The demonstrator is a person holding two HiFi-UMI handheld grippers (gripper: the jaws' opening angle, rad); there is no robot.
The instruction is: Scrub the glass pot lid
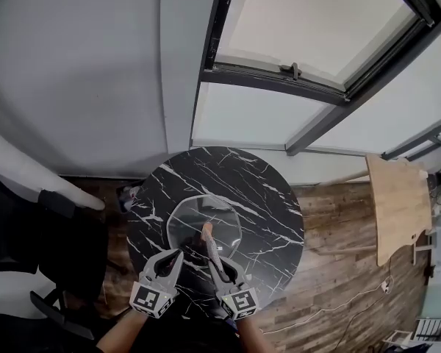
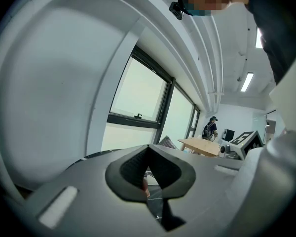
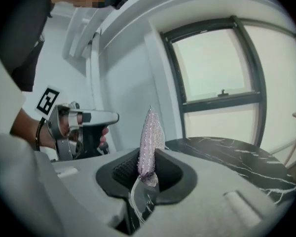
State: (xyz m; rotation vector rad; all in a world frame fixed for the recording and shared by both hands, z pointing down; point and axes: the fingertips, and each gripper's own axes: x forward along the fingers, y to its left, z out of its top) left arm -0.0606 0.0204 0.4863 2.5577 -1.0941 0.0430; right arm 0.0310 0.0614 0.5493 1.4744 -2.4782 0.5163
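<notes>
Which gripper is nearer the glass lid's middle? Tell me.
Right. The right gripper, clamped on the scrubber, is over the near part of the glass lid, with the scrubber reaching toward its middle. The left gripper, shut, is at its near-left rim.

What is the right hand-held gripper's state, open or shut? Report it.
Shut: the right hand-held gripper clamps a sparkly scrub pad standing upright between its jaws.

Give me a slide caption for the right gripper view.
Right gripper shut on a sparkly scrub pad standing upright, black marble table and window beyond.
</notes>
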